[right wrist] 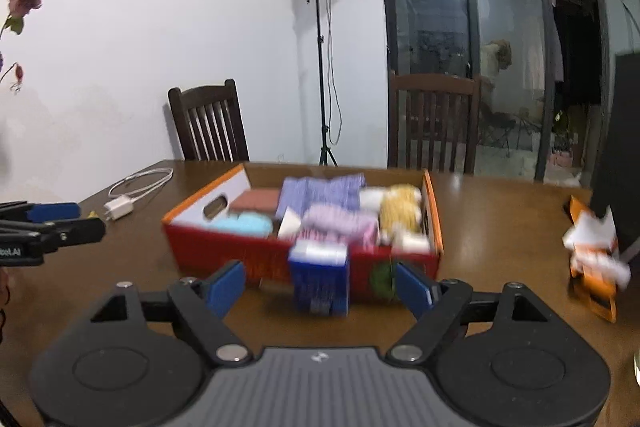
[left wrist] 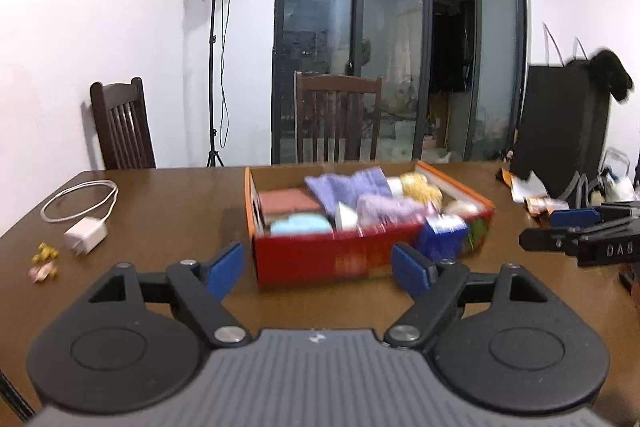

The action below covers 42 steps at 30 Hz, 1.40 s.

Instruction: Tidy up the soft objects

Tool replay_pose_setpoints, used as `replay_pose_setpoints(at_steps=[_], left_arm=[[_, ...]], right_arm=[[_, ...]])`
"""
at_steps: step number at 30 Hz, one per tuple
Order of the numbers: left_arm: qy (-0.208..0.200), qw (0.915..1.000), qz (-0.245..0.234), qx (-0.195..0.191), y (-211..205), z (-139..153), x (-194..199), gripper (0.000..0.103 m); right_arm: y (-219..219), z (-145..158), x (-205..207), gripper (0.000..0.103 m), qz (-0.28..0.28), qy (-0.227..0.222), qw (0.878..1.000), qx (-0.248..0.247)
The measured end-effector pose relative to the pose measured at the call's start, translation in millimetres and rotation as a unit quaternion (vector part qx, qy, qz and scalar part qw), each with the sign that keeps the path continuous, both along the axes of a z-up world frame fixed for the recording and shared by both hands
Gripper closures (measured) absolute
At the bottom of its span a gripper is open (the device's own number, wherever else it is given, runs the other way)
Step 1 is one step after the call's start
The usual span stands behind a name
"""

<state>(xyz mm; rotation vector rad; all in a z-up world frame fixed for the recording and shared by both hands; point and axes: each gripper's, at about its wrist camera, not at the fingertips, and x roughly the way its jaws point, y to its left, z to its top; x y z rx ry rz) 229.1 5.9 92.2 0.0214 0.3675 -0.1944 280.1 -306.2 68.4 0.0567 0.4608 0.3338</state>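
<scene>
**Both tongs spread, blue pack waiting outside the box**

I have both grippers hanging above the table (left wrist: 160, 203), each with its blue pads wide apart and nothing between them. The left gripper (left wrist: 318, 271) faces the red box's (left wrist: 320, 259) front wall; the right gripper (right wrist: 320, 287) points at the blue packet (right wrist: 319, 281), which stands on the wood just in front of that wall, beside something green (right wrist: 382, 277). Inside the box I see a lilac cloth (left wrist: 352, 187), a paler purple roll (left wrist: 384, 209), a yellow bundle (right wrist: 400, 209), a light blue piece (right wrist: 244, 225) and a reddish-brown block (right wrist: 256, 199), packed close.

I judge the packet is next. I would bring the right pads down around its sides, square to it, squeeze gently, lift clear of the wall, then set it into whatever gap remains.

Motion blur smears the box's contents, so I cannot tell socks from towels, nor read the packet. The green item is mostly hidden by the right pad. Whether the packet touches the box, I cannot tell.
</scene>
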Motion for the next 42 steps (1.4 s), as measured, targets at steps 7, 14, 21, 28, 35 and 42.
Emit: replay_pose_setpoints(at_steps=[7, 14, 21, 28, 35, 42], left_arm=[[0.015, 0.9998, -0.010, 0.004, -8.6, -12.2, -37.0, 0.018], [0.012, 0.9994, -0.032, 0.003, -26.8, -13.0, -23.8, 0.019], [0.022, 0.9972, -0.065, -0.028, -56.8, -17.6, 34.1, 0.047], [0.086, 0.9854, -0.111, -0.096, -88.4, -28.8, 130.1, 0.067], [0.130, 0.9758, -0.120, -0.128, -91.0, -45.4, 152.6, 0.087], [0.161, 0.9709, -0.096, -0.149, -46.7, -68.6, 73.9, 0.075]], right_arm=[[-10.2, -20.2, -47.4, 0.021, 0.004, 0.021, 0.999, 0.027], [-13.3, -21.5, -51.7, 0.022, -0.005, 0.015, 0.999, 0.045], [-12.6, -33.9, -9.1, 0.048, -0.005, 0.028, 0.997, 0.075], [-5.1, -30.1, 66.1, 0.069, -0.006, 0.021, 0.994, 0.111], [-9.9, -46.2, 101.9, 0.086, -0.006, 0.052, 0.987, 0.151], [2.3, -64.1, 26.2, 0.086, 0.080, 0.092, 0.976, 0.180]])
